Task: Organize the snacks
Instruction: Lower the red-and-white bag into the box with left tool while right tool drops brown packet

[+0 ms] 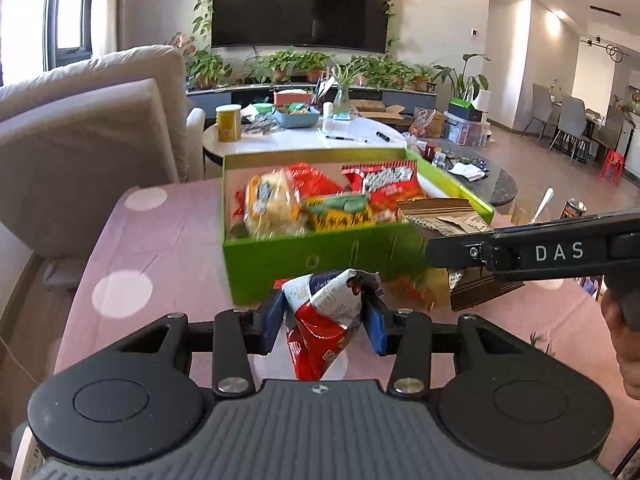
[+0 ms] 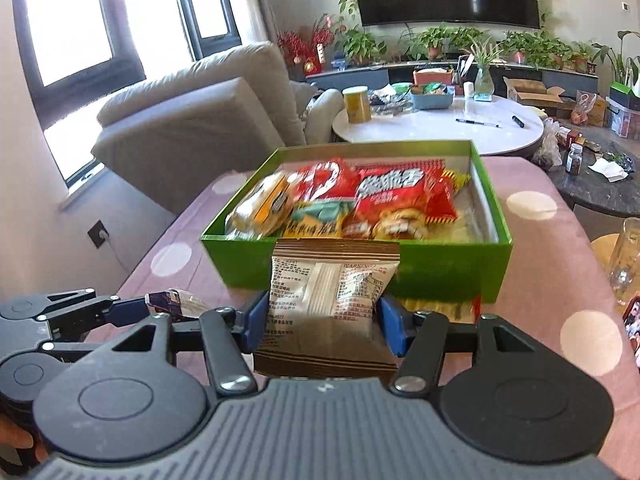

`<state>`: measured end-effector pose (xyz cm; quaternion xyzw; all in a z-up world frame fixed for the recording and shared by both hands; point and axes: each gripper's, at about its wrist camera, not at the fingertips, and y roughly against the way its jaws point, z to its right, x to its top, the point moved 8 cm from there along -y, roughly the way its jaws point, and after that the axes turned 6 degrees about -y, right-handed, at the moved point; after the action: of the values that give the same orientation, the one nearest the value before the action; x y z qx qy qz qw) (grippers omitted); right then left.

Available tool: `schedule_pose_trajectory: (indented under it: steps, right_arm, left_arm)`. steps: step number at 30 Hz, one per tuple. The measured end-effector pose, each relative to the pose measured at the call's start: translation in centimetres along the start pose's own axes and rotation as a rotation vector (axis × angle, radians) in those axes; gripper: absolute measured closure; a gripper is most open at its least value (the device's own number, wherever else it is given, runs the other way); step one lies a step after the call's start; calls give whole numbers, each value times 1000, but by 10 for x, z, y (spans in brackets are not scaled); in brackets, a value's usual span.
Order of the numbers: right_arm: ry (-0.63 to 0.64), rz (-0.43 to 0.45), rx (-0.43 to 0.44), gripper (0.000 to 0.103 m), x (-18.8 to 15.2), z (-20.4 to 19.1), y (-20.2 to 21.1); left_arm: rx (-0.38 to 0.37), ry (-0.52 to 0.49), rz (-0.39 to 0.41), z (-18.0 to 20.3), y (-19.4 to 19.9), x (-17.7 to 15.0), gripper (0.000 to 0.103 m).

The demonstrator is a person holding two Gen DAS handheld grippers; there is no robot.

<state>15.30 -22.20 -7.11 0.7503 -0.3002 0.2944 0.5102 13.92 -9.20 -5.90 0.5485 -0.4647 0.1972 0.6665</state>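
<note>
Left gripper [image 1: 325, 312]: blue fingers [image 1: 272, 320] clenched on a crumpled red-and-white snack bag [image 1: 320, 320], pinched between them, its tail hanging below. Right gripper [image 2: 320, 320]: fingers [image 2: 254, 322] spread wide, grasping a flat brown-edged packet [image 2: 332, 292] by both side edges. Green box [image 2: 440, 272] of snacks sits just beyond both sets of fingertips on the pink dotted table [image 2: 560, 240].
</note>
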Motion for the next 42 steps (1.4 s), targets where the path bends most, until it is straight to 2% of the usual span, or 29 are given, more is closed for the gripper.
schedule_pose_trajectory:
  steps: [5,9,15,20,26,30,42]
  right_arm:
    - [-1,32,10,14,23,5,-4]
    - [31,22,32,14,42,4,-15]
    - [-10,-10,84,14,77,7,-42]
    - [-55,-39,66,14,103,19,-69]
    - [-87,-62,2,14,116,38,-95]
    - [-121,-97,10,14,116,45,-111]
    - [-122,-160,30,14,115,34,-151]
  left_arm:
    - [9,-10,26,-1,-10,26,63]
    - [13,-5,41,-7,-19,51,63]
    - [63,23,25,-30,-46,89,63]
    - [72,42,-8,-40,-81,111,63]
    - [52,75,-66,-42,-124,113,63]
    - [53,94,-97,-47,-145,109,63]
    - [77,102,-133,-56,-167,99,63]
